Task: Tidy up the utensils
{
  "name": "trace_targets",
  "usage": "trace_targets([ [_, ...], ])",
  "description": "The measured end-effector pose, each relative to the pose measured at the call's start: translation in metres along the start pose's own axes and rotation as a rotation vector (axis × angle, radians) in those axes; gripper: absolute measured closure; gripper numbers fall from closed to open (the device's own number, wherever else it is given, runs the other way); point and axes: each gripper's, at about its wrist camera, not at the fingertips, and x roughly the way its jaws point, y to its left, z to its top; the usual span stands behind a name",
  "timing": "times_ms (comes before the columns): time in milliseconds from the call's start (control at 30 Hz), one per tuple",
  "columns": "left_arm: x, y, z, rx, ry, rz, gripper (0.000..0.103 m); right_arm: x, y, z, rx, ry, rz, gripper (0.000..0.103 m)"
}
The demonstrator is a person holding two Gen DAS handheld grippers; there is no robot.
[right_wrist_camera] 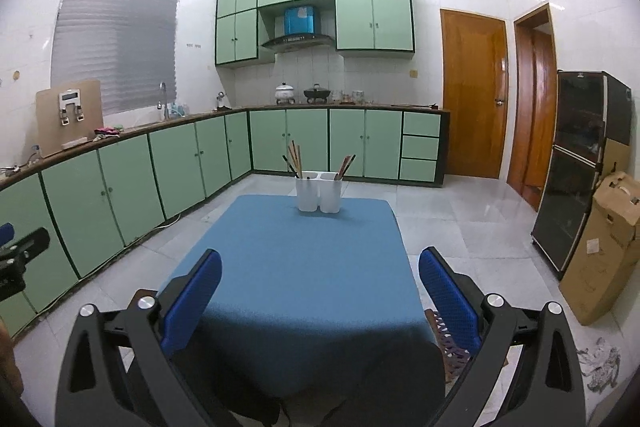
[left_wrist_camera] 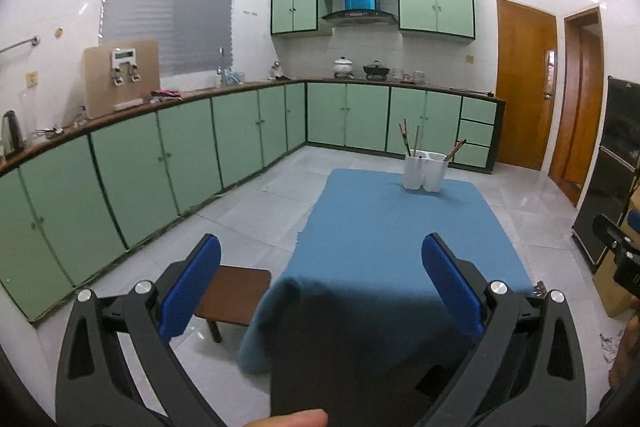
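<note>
A white two-compartment utensil holder stands at the far end of a table covered with a blue cloth. Chopsticks stick up from its left compartment and more chopsticks from its right one. My left gripper is open and empty above the table's near left corner. My right gripper is open and empty above the table's near edge. Both are far from the holder.
A small brown stool stands on the tiled floor left of the table. Green cabinets run along the left and back walls. A dark cabinet and a cardboard box stand at the right. A woven seat shows by the table's right.
</note>
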Motion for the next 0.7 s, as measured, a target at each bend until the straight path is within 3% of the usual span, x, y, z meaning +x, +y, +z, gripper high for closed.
trace_targets([
  [367,-0.066,0.004,0.001,-0.006,-0.085,0.009,0.005,-0.041,0.005,0.003,-0.009,-0.053,0.007,0.006],
  [700,-0.069,0.003,0.004,-0.025,-0.078,0.021,0.005,-0.050,-0.002,-0.002,0.019,-0.060,-0.015,0.006],
])
